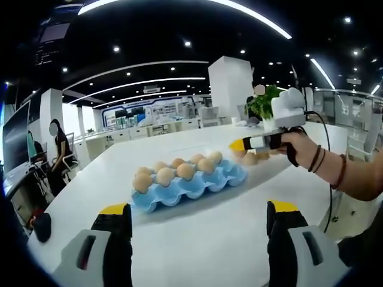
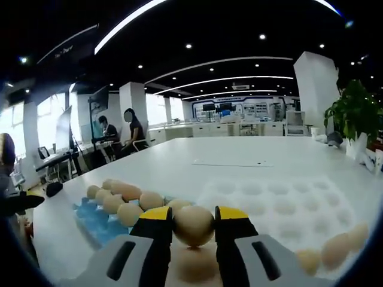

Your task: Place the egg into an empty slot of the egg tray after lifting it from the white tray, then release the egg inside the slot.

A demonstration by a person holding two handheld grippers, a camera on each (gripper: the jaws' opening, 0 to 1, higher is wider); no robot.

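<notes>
Egg [image 2: 193, 224] sits clamped between right gripper [image 2: 194, 222] fingers above white tray [image 2: 281, 206]; left gripper [image 1: 197, 224] fingers gape empty.

Ceiling light strips [image 1: 179, 81] are brightly illuminating the white table [image 1: 197, 239], casting soft shadows; fisheye distortion is bending edges around it, and nearby jaws are blurring.

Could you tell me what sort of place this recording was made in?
Probably an open-plan office or showroom: a long white table, people seated at desks with monitors, ceiling strip lights and a potted plant.
</notes>
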